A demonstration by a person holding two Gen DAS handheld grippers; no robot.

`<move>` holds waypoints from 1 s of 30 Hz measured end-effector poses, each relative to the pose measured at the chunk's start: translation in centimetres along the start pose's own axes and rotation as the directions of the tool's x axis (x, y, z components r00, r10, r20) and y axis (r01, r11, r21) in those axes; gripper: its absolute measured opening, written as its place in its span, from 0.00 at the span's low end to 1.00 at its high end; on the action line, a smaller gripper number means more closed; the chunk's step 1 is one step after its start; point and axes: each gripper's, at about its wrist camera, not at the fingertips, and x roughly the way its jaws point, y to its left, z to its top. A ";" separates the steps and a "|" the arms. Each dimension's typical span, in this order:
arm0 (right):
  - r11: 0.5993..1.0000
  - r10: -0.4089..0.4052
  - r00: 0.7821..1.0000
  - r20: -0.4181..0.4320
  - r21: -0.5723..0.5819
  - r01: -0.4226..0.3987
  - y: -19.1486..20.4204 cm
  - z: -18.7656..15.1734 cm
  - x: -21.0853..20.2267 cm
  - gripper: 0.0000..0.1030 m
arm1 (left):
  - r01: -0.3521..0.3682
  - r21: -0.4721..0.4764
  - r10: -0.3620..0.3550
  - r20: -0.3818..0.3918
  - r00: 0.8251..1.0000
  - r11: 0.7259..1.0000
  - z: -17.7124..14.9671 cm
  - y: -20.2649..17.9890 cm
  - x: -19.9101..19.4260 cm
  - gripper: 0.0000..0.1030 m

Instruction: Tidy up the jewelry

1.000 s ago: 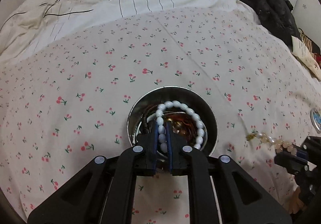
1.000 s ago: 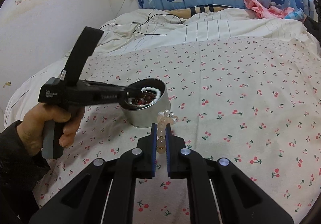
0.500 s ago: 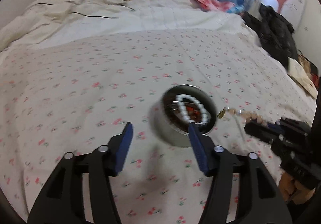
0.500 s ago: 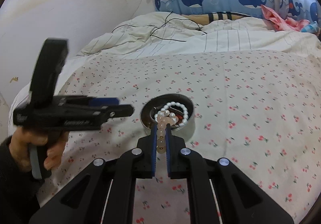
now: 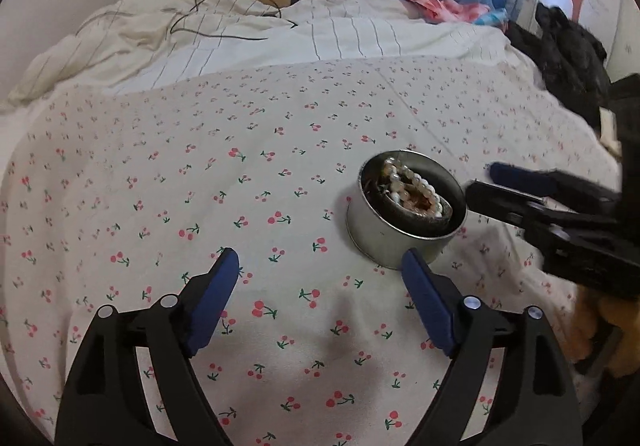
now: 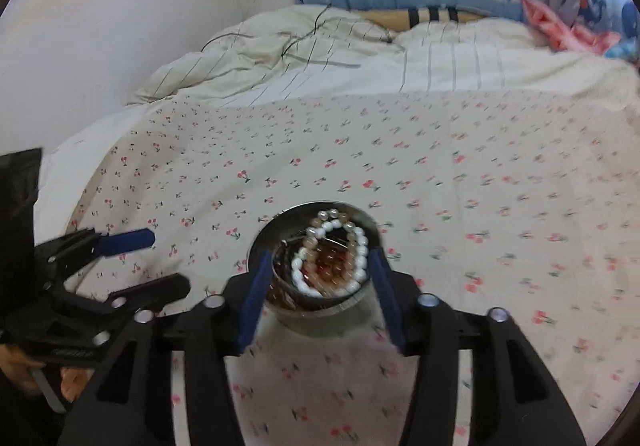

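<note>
Both bracelets now in tin [image 6: 316, 266] on bed [image 5: 280, 174] | left gripper [image 5: 320, 266] just opened wide, empty, backed off | right gripper [image 6: 316, 266] just opened, beige bracelet [image 6: 320, 266] dropped onto white bracelet [image 6: 360, 246] | deposit likely done

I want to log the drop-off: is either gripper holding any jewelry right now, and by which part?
Neither. Left gripper and right gripper, jaws just opened, stand empty; both bead bracelets lie in the tin.

I can read no words, numbers or brand marks anywhere here; a small pale label on the side of my left gripper [image 6: 132, 262], seen from my right wrist camera, is too blurred to read.
</note>
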 end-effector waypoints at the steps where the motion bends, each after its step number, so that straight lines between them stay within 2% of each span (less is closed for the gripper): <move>1: 1.000 -0.020 1.000 0.003 -0.019 0.020 0.1 -0.8 -0.9 0.56 | -0.007 0.010 0.007 0.003 1.000 1.000 -0.3 -0.3 -0.1 0.79; 3: 0.998 -0.057 0.998 0.002 -0.041 0.058 0.1 -2.2 -2.1 0.67 | -0.029 0.016 0.029 0.009 1.000 0.999 -0.9 -0.8 -0.3 0.82; 4: 0.995 -0.091 0.996 0.000 -0.050 0.091 0.1 -3.4 -2.7 0.69 | -0.047 0.019 0.046 0.010 0.999 0.999 -1.4 -1.1 -0.3 0.82; 10: 0.992 -0.128 0.991 -0.046 0.012 0.129 -0.6 -7.3 -2.9 0.74 | -0.084 0.004 0.084 0.003 0.996 0.996 -3.7 -2.2 -0.3 0.84; 17: 0.983 -0.179 0.981 -0.076 0.026 0.181 -0.9 -7.6 -1.8 0.84 | -0.135 0.054 0.132 0.058 0.990 0.989 -4.3 -3.8 -0.9 0.89; 30: 0.977 -0.206 0.972 -0.109 0.027 0.210 -1.2 -7.8 -1.2 0.88 | -0.150 0.018 0.148 0.073 0.986 0.989 -4.8 -2.9 -0.9 0.92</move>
